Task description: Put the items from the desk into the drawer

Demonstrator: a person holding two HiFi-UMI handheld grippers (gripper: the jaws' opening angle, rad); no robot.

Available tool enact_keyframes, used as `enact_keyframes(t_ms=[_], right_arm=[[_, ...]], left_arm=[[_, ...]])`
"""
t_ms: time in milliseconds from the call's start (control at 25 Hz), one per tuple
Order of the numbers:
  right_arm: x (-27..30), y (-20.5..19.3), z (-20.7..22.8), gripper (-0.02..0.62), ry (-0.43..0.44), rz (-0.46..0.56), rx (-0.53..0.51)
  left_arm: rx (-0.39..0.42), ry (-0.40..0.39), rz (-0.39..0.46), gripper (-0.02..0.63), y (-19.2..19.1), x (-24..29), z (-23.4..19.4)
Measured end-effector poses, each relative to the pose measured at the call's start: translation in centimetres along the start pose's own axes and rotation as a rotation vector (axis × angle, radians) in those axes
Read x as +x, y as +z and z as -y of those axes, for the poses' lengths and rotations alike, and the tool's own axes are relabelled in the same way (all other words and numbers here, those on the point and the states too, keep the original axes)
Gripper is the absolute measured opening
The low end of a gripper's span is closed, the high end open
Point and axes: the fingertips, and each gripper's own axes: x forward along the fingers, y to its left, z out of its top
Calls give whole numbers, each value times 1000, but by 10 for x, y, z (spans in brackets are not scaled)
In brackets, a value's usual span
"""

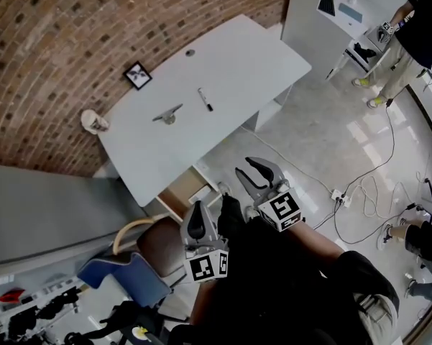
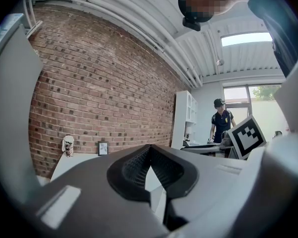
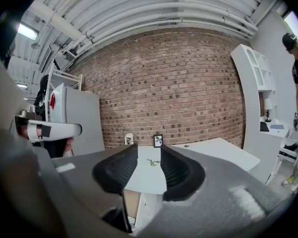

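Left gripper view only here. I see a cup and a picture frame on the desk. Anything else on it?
Observer: Yes. The head view shows a black pen lying near the middle of the desk.
Operator: That all?
Observer: No. A gray clip-like piece lies left of the pen in the head view, apart from it.
Operator: Right gripper state?
Observer: The right gripper has its jaws apart with nothing between them. It is short of the desk.
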Motion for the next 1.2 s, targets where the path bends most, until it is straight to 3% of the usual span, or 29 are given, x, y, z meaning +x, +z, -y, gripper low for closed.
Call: enact_keyframes(t_ms=[600, 1200], right_arm=[[133, -14, 51, 141, -20, -101, 12], [270, -95, 127, 141, -96, -326, 65]], left_arm=[[-40, -10, -38, 14, -1, 111, -64], [-88, -8, -109, 14, -17, 198, -128]])
